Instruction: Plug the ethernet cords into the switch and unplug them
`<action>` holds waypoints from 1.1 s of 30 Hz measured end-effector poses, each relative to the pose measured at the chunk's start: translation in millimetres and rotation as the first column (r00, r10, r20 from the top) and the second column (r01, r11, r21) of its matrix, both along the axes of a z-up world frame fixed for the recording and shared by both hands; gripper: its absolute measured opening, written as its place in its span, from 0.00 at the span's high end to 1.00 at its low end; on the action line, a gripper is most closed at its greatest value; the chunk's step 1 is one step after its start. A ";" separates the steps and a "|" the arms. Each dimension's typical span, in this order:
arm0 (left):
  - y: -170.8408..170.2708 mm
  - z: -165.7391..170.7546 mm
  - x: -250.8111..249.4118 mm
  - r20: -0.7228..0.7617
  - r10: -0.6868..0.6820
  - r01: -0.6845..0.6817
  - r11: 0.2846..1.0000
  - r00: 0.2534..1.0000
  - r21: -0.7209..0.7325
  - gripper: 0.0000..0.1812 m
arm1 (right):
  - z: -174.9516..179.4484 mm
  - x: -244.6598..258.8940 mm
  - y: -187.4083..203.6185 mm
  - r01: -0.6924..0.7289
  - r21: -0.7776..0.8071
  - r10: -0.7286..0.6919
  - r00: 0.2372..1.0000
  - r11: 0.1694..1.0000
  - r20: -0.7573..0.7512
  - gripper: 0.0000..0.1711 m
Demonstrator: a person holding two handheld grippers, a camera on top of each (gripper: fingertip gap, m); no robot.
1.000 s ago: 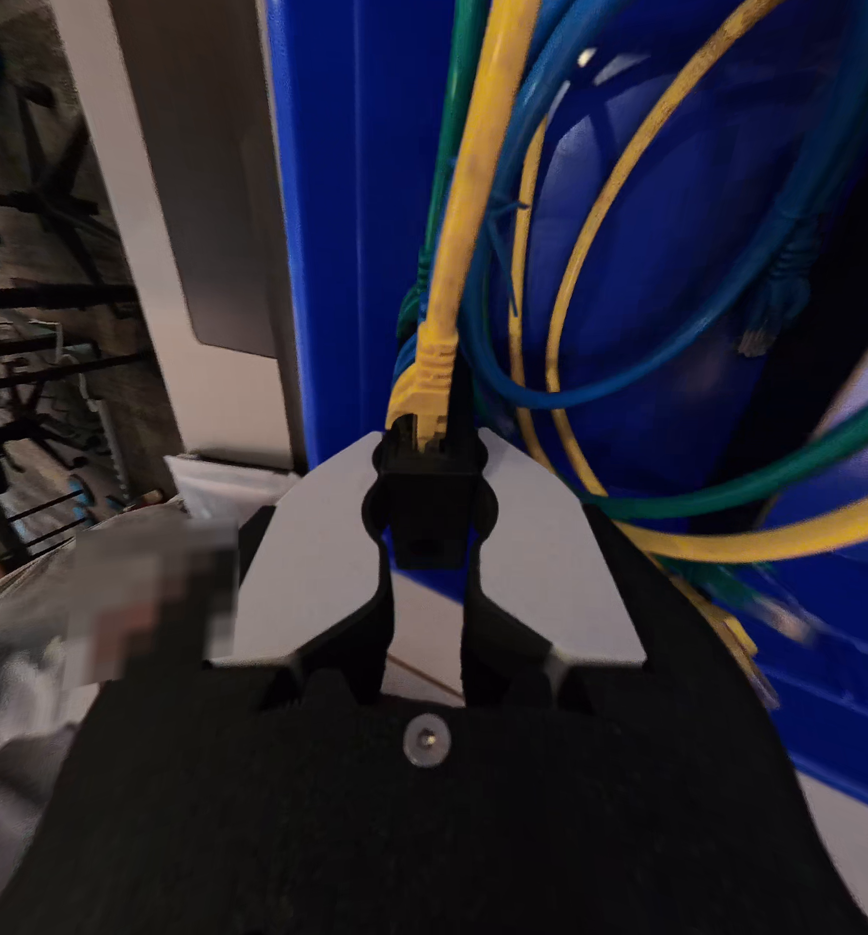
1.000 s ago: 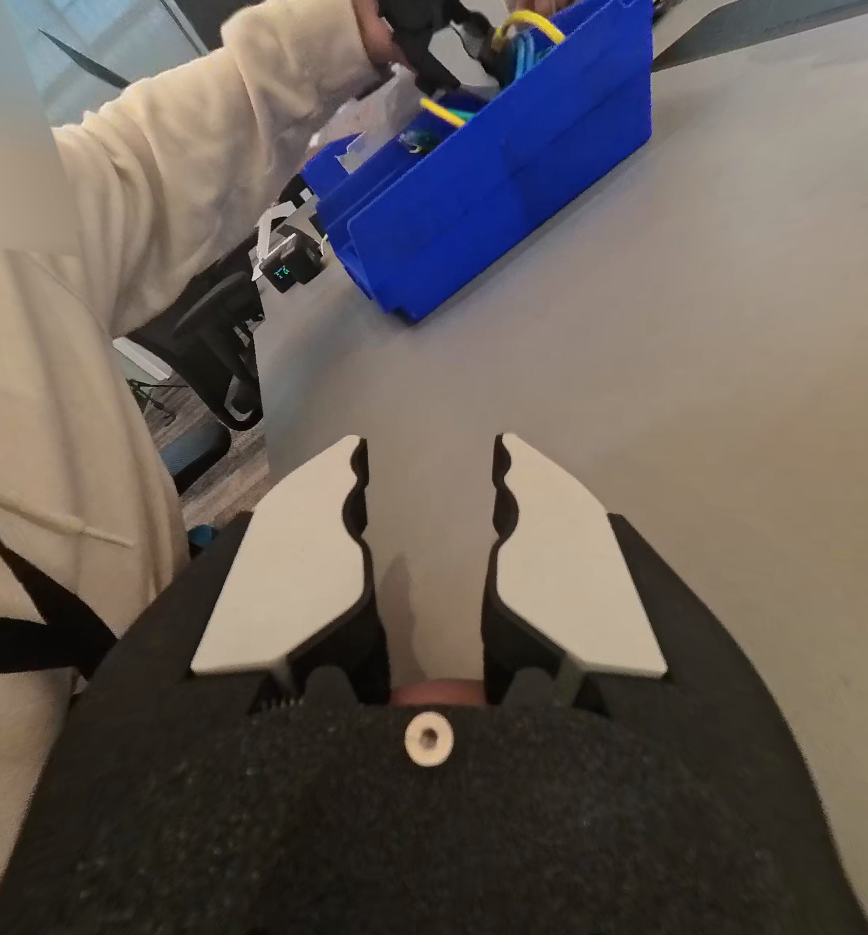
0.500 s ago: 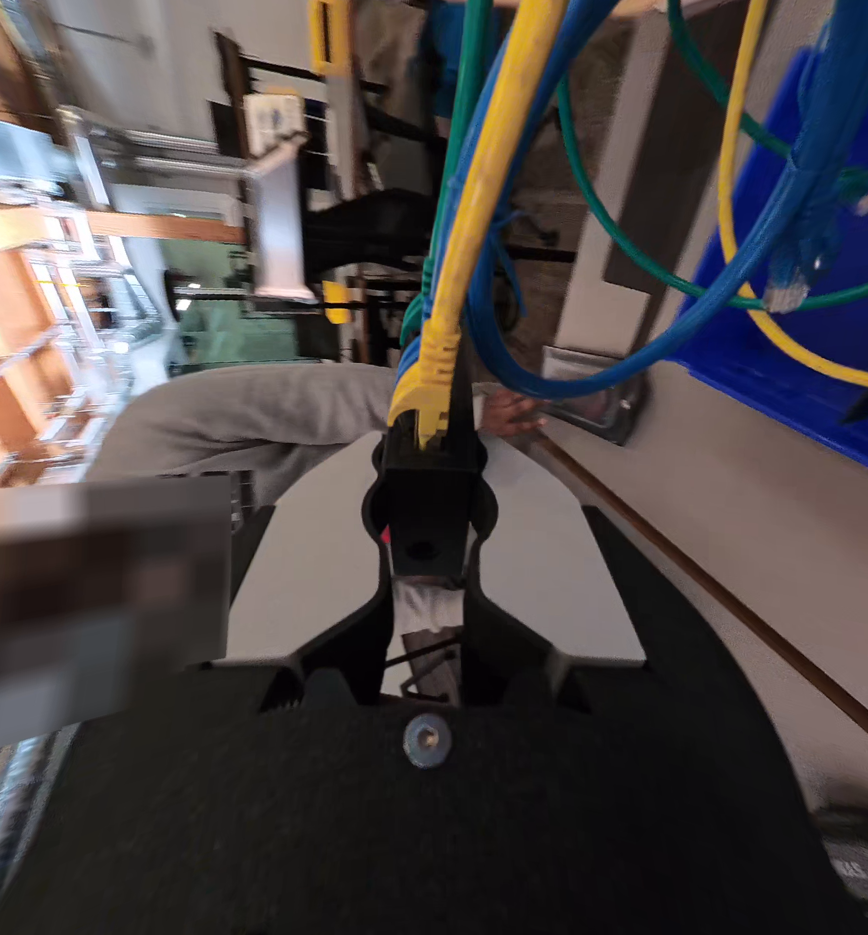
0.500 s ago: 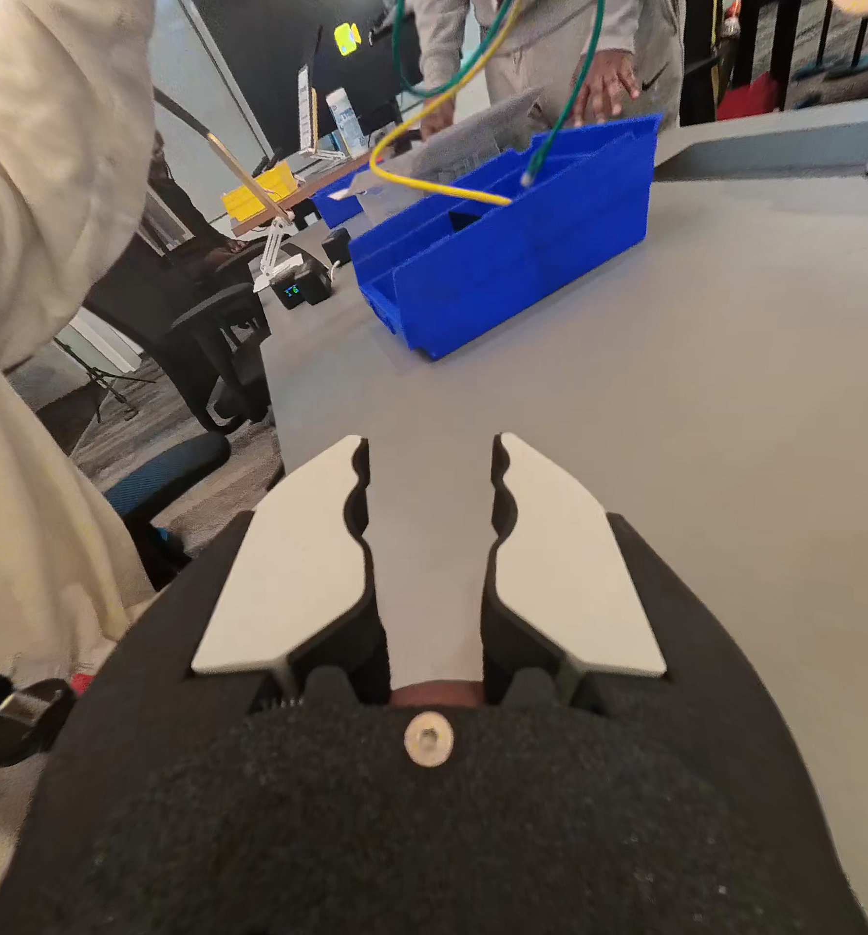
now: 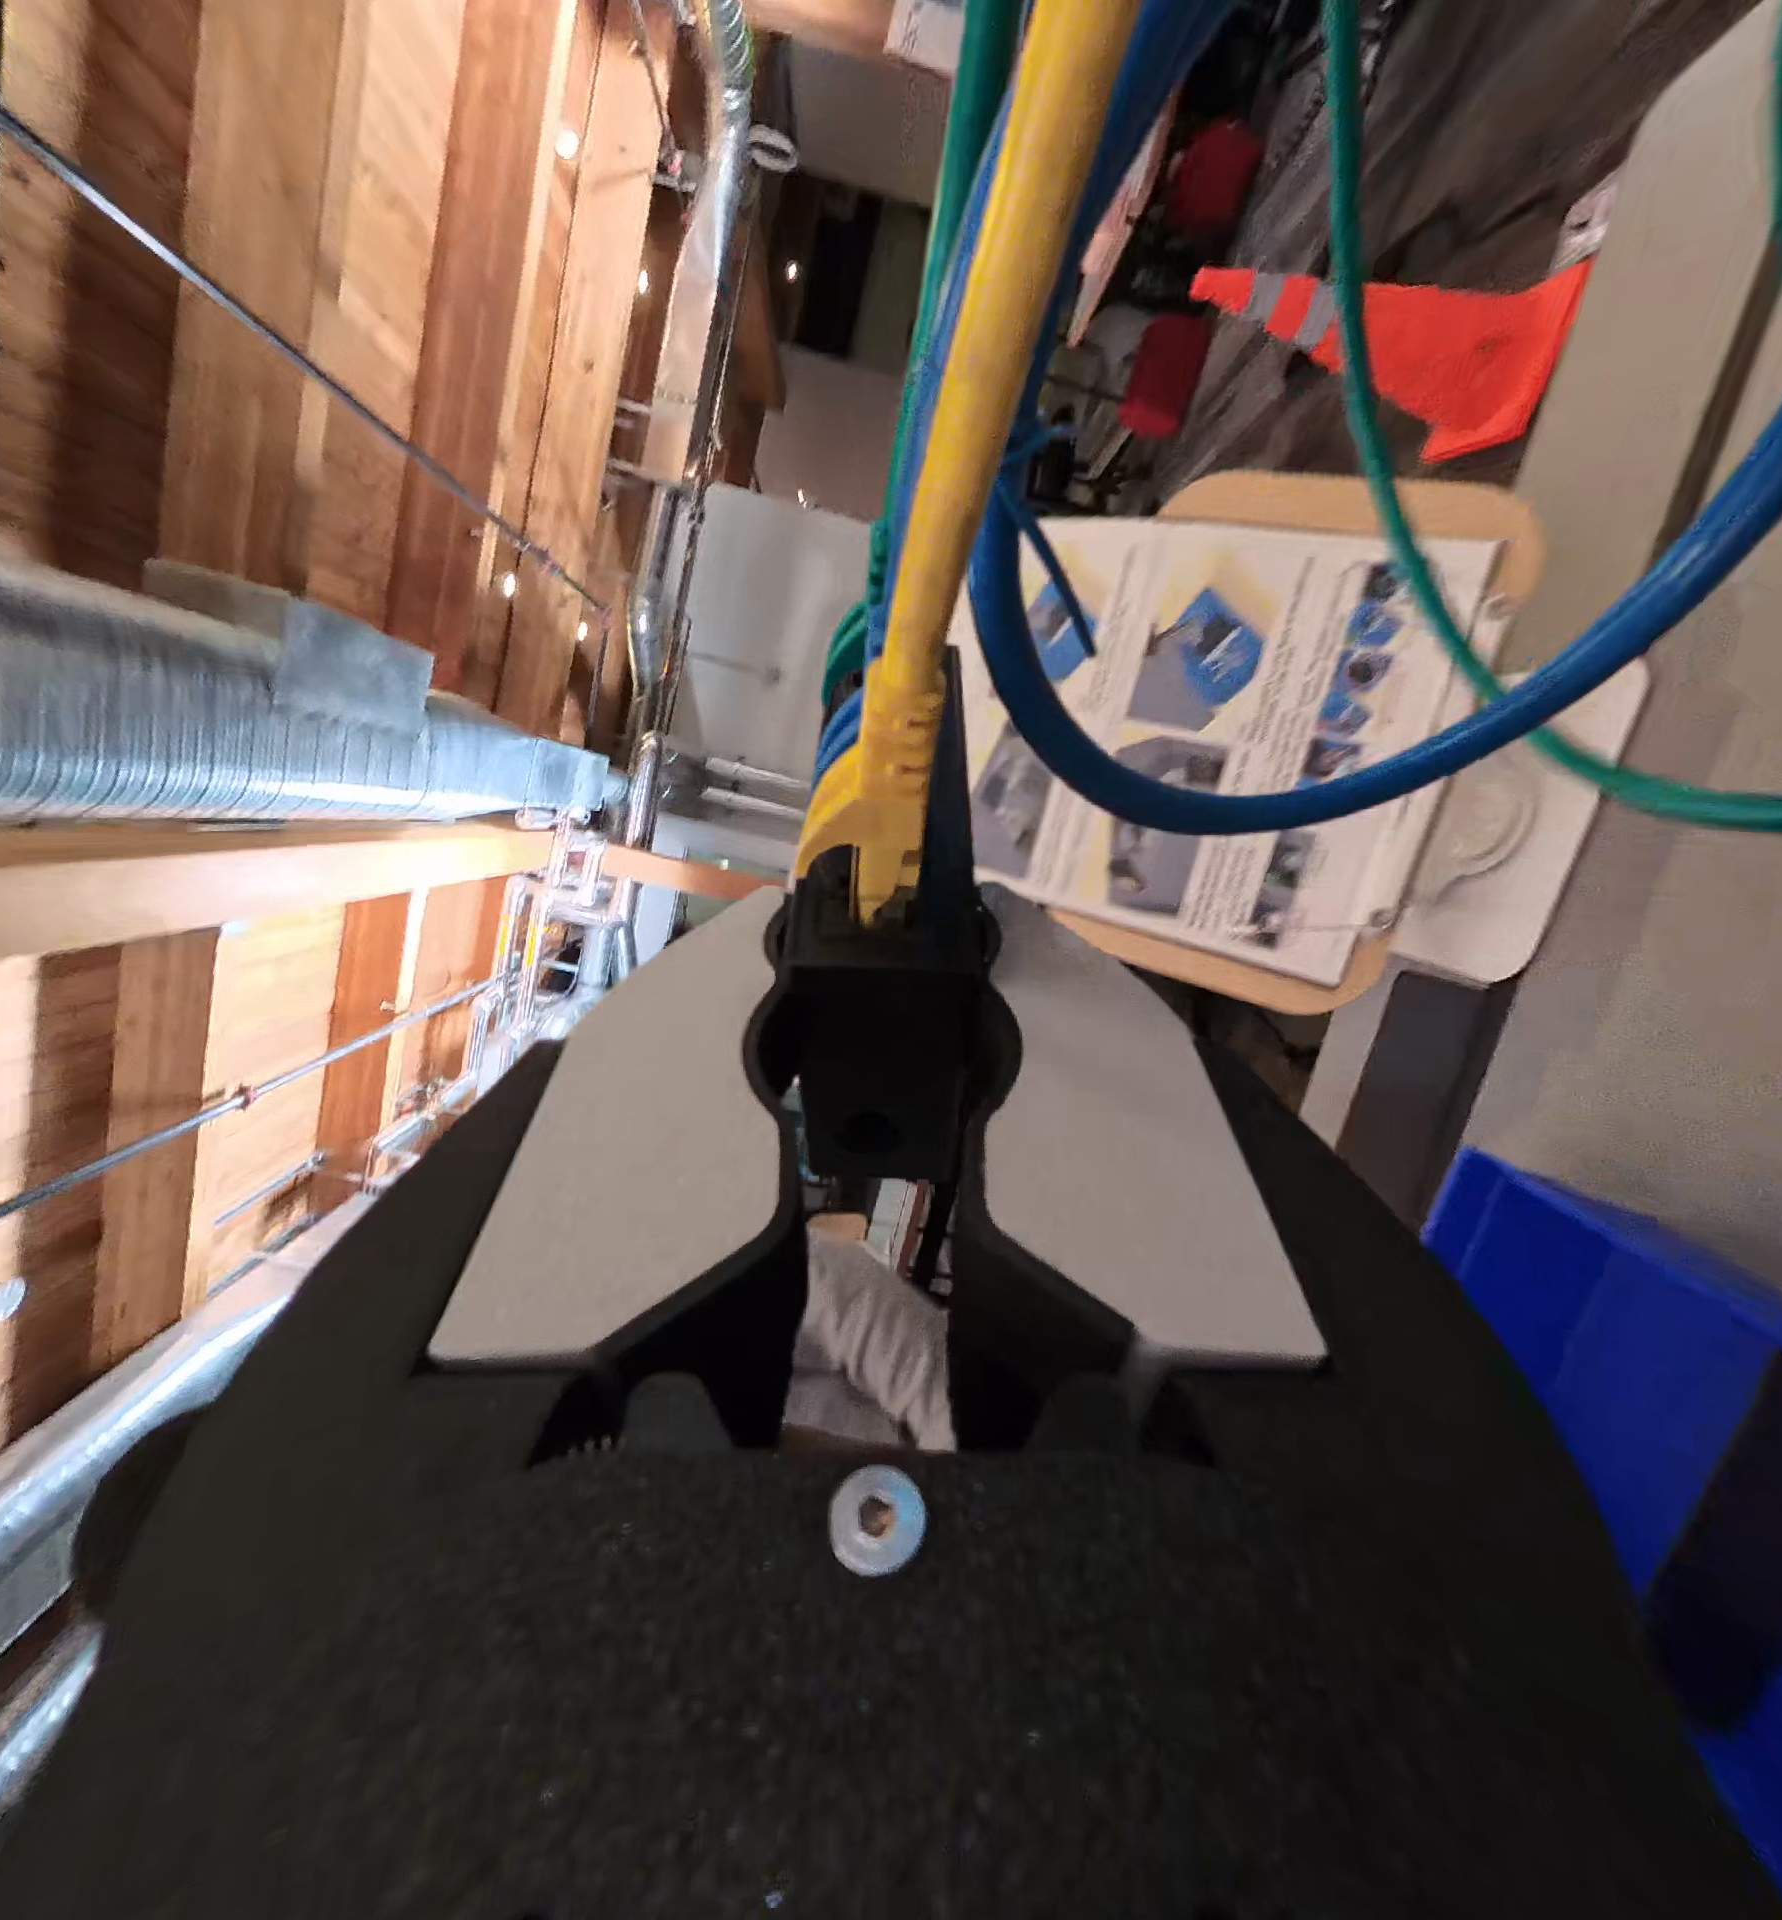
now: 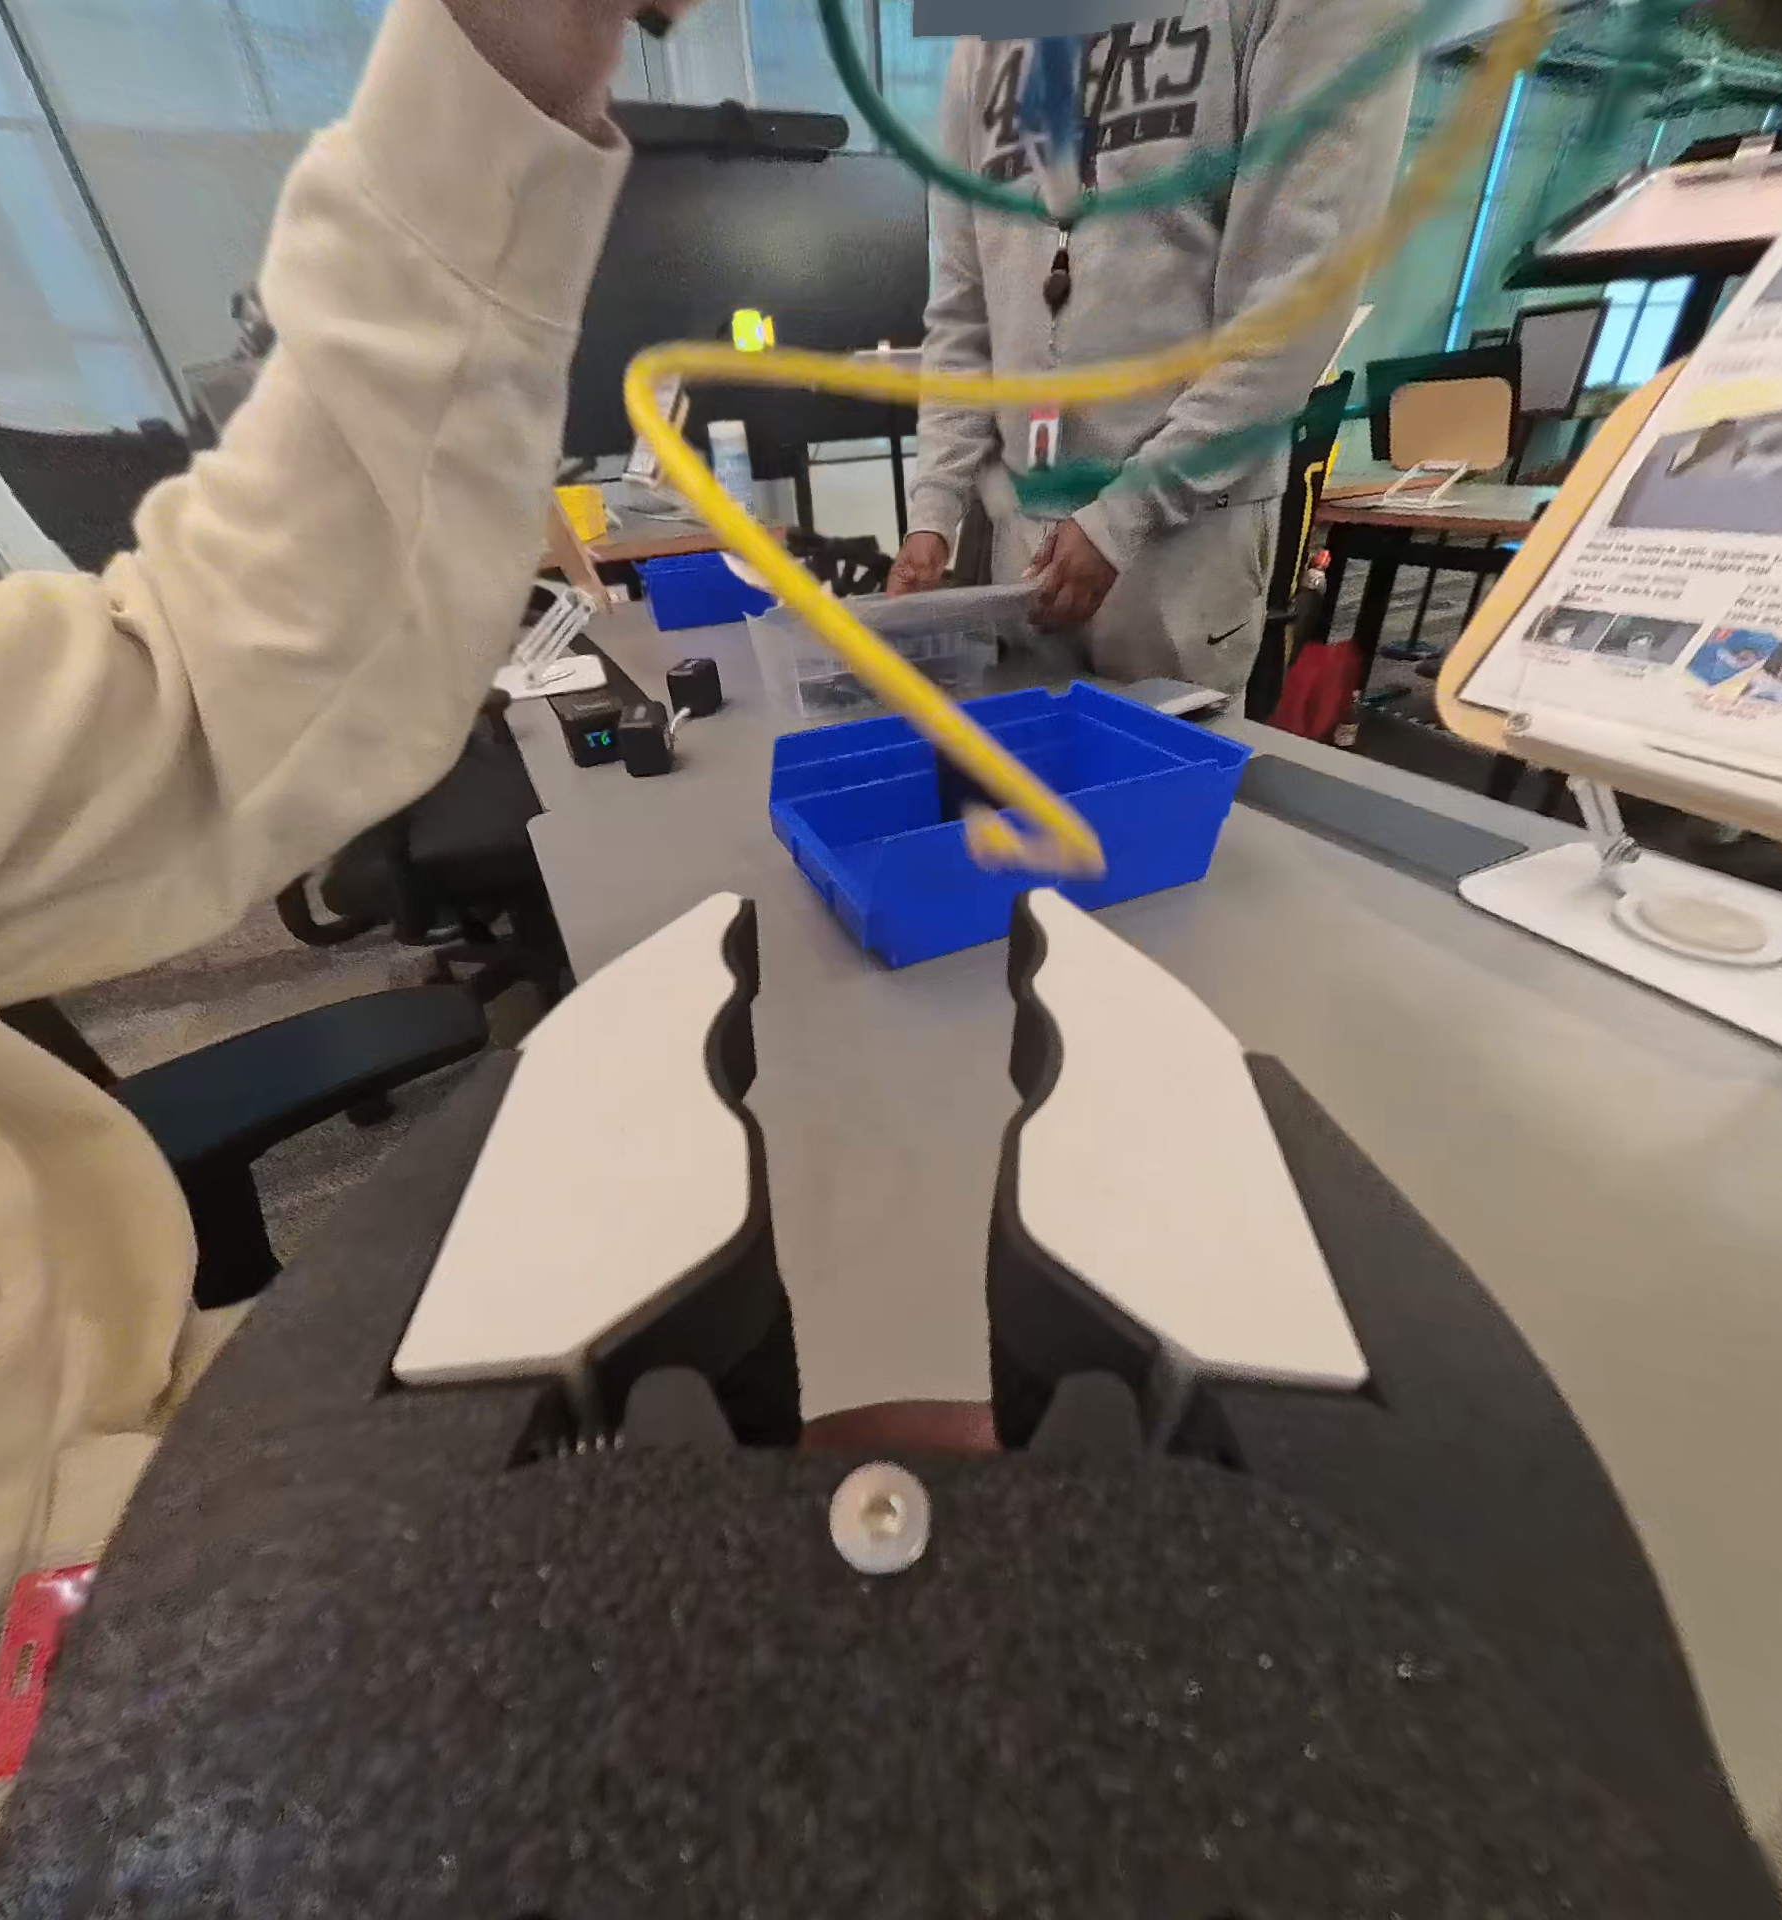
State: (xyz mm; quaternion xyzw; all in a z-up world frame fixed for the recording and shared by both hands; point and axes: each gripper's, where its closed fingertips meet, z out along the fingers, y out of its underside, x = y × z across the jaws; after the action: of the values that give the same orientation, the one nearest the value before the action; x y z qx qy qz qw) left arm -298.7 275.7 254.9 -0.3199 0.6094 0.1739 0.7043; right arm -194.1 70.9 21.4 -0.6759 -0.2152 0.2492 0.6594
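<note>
My left gripper [image 5: 882, 935] is shut on a small black switch [image 5: 882, 1049] and holds it high in the air. A yellow ethernet cord [image 5: 970, 436] is plugged into the switch by its yellow plug [image 5: 871, 800]. Blue cords [image 5: 1178, 800] and green cords [image 5: 1386, 520] run from the switch beside it. In the right wrist view the yellow cord [image 6: 825, 613] hangs in a loop, and its free plug [image 6: 1022, 842] dangles in front of the blue bin [image 6: 1001, 821]. My right gripper [image 6: 882, 935] is open and empty above the grey table [image 6: 1386, 1091].
A person in a grey hoodie [image 6: 1157, 312] stands behind the table. An instruction board on a white stand [image 6: 1697, 540] is at the right. Small black devices [image 6: 638, 727] lie at the table's left. A cream sleeve [image 6: 295, 520] fills the left side.
My left gripper has lifted the switch and its cords up out of the blue bin and turned. The cords now hang in the air. My right gripper stays open and has tilted up.
</note>
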 end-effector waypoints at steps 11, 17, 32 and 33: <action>-4.2 -236.0 79.7 -0.201 -0.076 0.011 0.953 0.977 -0.304 0.84 | -11.2 -8.2 -14.6 0.023 0.027 -0.029 0.977 0.999 0.211 0.74; -11.9 -342.1 74.7 -0.239 -0.151 -0.039 0.767 0.959 -0.641 0.84 | -16.0 11.4 39.3 0.060 -0.012 -0.051 0.915 0.998 0.399 0.75; -48.6 -351.7 80.2 -0.072 -0.318 0.142 0.601 0.945 -0.786 0.84 | -100.5 -17.2 151.0 -0.135 -0.252 0.285 0.438 0.958 0.853 0.79; -48.2 -352.3 80.0 -0.104 -0.317 0.132 0.642 0.943 -0.755 0.84 | -102.4 -21.3 148.4 -0.166 -0.242 0.292 0.467 0.956 0.834 0.81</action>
State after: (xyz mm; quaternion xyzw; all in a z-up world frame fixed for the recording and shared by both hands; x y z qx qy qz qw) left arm -218.6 227.5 -97.4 -0.4762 0.7384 -0.1414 0.4561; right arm -215.4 219.3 -81.0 -0.7146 -0.5872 -0.0219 0.3796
